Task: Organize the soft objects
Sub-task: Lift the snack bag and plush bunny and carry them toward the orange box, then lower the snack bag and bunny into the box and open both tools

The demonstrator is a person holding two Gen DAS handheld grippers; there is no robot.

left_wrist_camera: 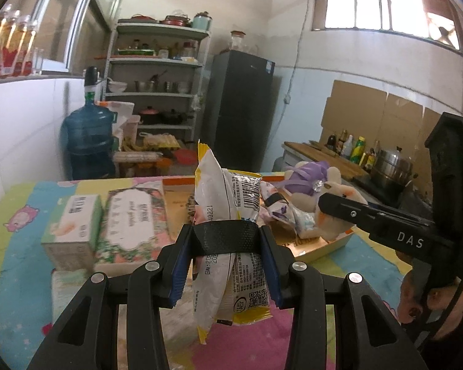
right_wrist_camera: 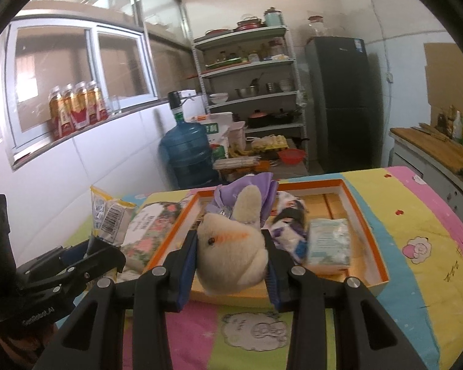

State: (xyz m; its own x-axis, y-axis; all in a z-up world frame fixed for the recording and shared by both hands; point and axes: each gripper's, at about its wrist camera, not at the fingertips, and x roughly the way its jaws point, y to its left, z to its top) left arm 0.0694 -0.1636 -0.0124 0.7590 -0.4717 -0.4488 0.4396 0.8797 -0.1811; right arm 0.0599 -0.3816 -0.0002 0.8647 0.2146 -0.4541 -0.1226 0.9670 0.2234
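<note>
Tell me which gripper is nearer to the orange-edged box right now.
Right. The right gripper, holding the plush rabbit, is at the orange-edged box; the left gripper, holding snack packets, is beside it over the tissue packs.

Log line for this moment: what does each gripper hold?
left gripper: shut on yellow-white packet | right gripper: shut on plush rabbit | orange tray: tissue pack inside

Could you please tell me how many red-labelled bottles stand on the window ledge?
4 bottles, side by side on the window ledge, left of a clear glass. None seem hidden.
</note>
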